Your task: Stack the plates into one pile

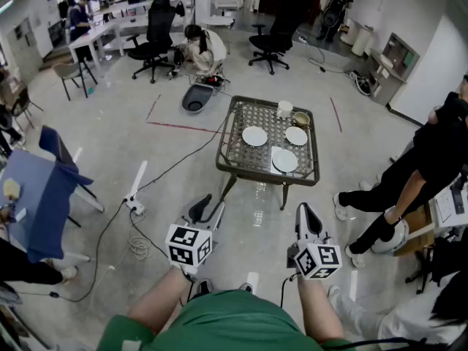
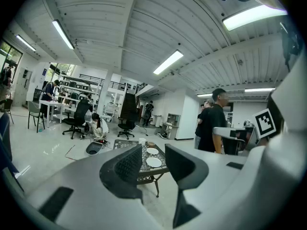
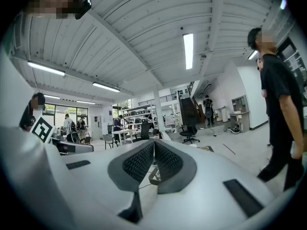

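1. Room: a large open workshop with a glossy pale floor (image 1: 146, 159). Red tape lines (image 1: 183, 127) and a trailing cable (image 1: 170, 169) lie left of the table. Office chairs (image 1: 153, 39) stand far off.
2. Surface: a low lattice-top table (image 1: 265, 174) stands mid-floor, well apart from both grippers.
3. Three white plates lie on it singly, none stacked: centre plate (image 1: 254, 135), right plate (image 1: 296, 135), near plate (image 1: 285, 160).
4. A cup (image 1: 284, 109) and a bowl (image 1: 300, 118) sit at the table's far right.
5. Left gripper (image 1: 207, 210): jaws released, nothing between them.
6. Right gripper (image 1: 305, 214): jaws clenched together, empty.

On your worktop (image 1: 238, 149) (open lattice top) lie three separate plates (image 1: 255, 136) (image 1: 296, 135) (image 1: 285, 160), plus a white cup (image 1: 284, 109) and a bowl (image 1: 300, 119).
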Demonstrator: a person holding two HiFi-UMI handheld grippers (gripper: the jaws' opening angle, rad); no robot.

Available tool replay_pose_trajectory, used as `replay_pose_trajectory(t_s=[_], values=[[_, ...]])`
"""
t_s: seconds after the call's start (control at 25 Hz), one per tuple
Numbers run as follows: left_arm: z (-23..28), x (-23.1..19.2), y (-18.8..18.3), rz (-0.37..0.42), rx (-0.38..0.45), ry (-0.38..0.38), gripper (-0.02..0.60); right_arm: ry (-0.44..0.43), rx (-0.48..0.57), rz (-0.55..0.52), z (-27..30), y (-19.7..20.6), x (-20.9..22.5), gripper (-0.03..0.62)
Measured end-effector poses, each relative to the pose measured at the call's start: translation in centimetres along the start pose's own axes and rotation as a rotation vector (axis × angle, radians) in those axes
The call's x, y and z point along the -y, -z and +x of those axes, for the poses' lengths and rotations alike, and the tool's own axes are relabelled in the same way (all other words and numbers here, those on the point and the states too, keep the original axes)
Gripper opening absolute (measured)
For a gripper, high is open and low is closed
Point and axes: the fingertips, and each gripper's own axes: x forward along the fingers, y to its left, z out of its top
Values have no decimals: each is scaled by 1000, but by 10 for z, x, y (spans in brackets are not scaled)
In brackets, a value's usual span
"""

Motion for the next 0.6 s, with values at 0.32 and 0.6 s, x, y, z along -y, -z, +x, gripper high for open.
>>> replay_pose_trajectory(t_s=[0.32, 0.6], values=[[2, -10, -4, 0, 7, 6, 161, 5, 0, -10, 7, 0, -6, 29], [3, -23, -5, -3, 20, 22, 161, 49, 30, 5, 9, -2, -6, 29]])
